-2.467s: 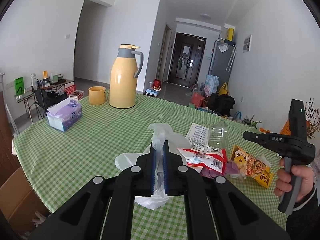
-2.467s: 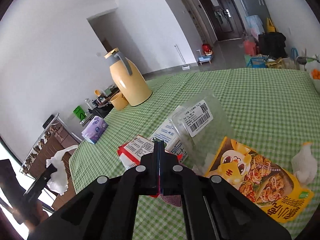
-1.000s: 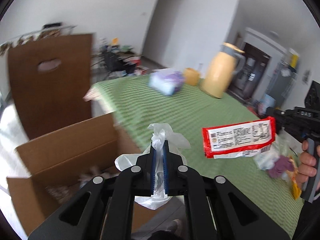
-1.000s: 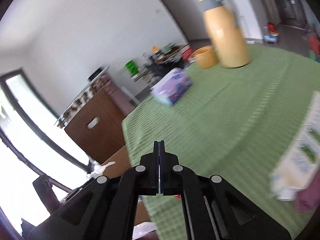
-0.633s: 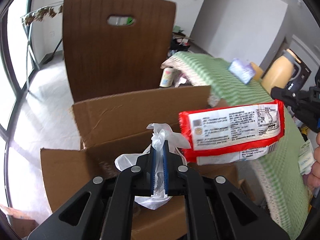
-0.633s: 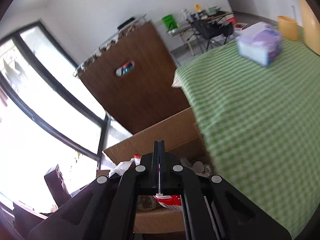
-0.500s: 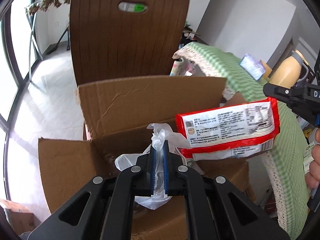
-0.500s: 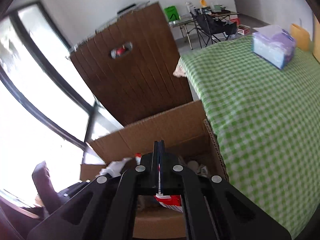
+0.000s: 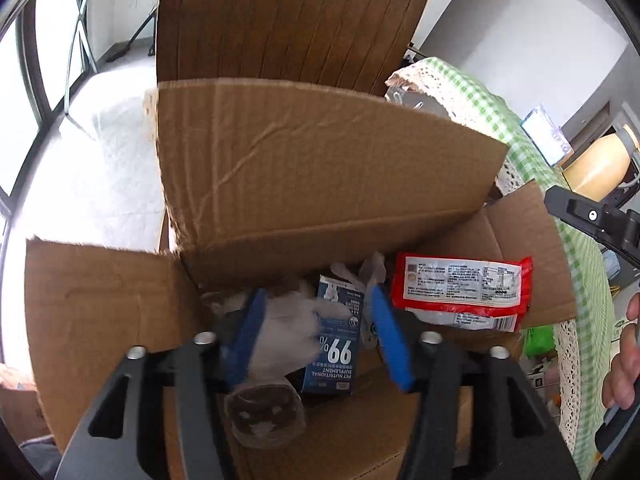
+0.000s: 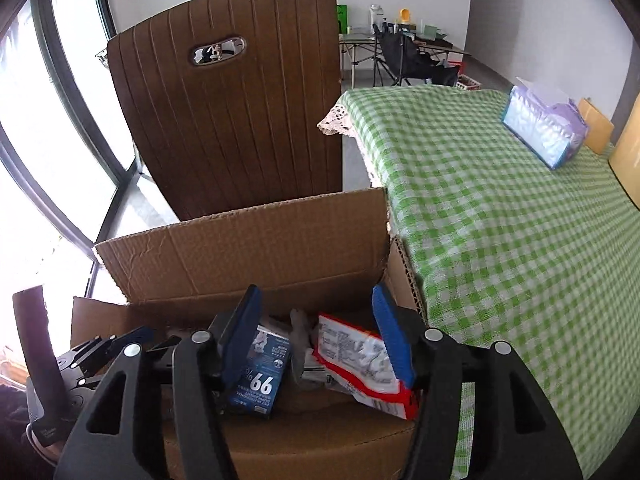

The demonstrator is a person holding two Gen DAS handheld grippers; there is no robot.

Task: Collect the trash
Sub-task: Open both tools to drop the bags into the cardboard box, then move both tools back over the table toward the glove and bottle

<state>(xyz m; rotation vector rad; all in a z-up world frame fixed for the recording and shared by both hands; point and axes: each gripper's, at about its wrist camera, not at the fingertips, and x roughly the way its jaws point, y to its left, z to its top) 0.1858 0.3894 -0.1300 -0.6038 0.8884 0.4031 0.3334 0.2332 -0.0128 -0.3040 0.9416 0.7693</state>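
An open cardboard box [image 9: 320, 168] stands on the floor beside the table; it also shows in the right wrist view [image 10: 248, 252]. My left gripper [image 9: 316, 332] is open above it, and a crumpled white plastic bag [image 9: 288, 332] lies inside below the fingers. My right gripper [image 10: 316, 332] is open over the box too. A red and white snack wrapper [image 9: 460, 292] lies in the box at the right, also seen in the right wrist view [image 10: 360, 364]. A blue supplement carton [image 9: 336, 352] lies in the box between them.
A brown wooden chair back [image 10: 232, 120] stands behind the box. The green checked table [image 10: 500, 220] is on the right, with a purple tissue pack [image 10: 544, 128] and a yellow thermos [image 9: 600, 164] on it. A window is at the left.
Both grippers have opened over the box. The white plastic bag has dropped from my left gripper and the red wrapper from my right gripper; both now lie inside the box.
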